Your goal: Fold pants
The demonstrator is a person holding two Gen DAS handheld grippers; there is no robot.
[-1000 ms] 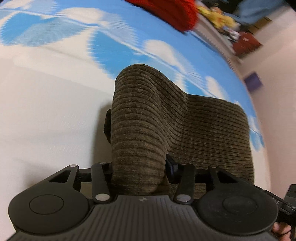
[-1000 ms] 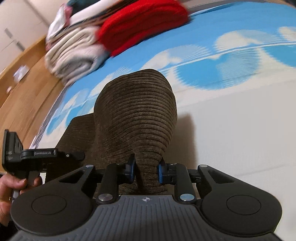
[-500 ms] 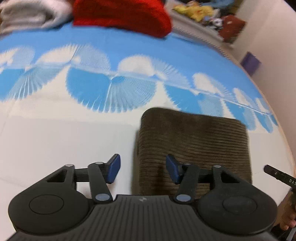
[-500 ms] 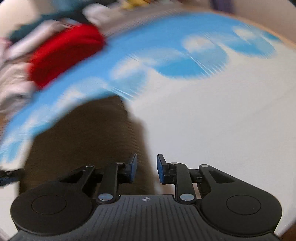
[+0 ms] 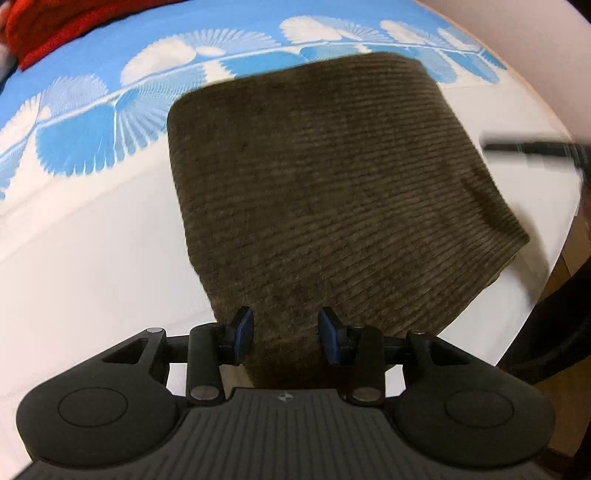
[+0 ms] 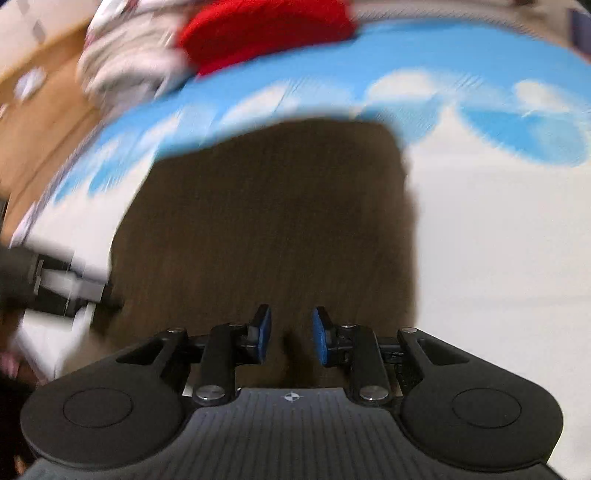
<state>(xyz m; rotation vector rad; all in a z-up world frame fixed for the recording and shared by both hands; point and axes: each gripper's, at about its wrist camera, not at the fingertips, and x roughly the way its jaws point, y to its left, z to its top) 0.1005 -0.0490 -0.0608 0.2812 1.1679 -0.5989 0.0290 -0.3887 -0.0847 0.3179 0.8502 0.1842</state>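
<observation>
The brown corduroy pants (image 5: pixel 325 177) lie folded in a flat block on the bed cover (image 5: pixel 92 240). My left gripper (image 5: pixel 286 334) hangs over their near edge. Its jaws are closing with the fabric between the blue pads, which stand apart from it. In the blurred right wrist view the pants (image 6: pixel 266 221) fill the middle. My right gripper (image 6: pixel 291 339) is above their near edge, its jaws a little apart and opening, with nothing pinched. The right gripper (image 5: pixel 535 151) is a dark blur beside the pants' right side. The left gripper (image 6: pixel 55 284) is a blur at their left.
A red folded garment (image 6: pixel 266 33) and pale folded clothes (image 6: pixel 125 62) lie at the far end of the bed. The cover's blue fan print (image 5: pixel 74 147) runs behind the pants. A wooden floor (image 6: pixel 44 81) is beyond the bed's left edge, and the bed's right edge (image 5: pixel 561 240) is close to the pants.
Both grippers let go of the raised fold, and the pants now lie flat. The left gripper rolled and swung over the pants' near edge; the right one shifted back over them.
</observation>
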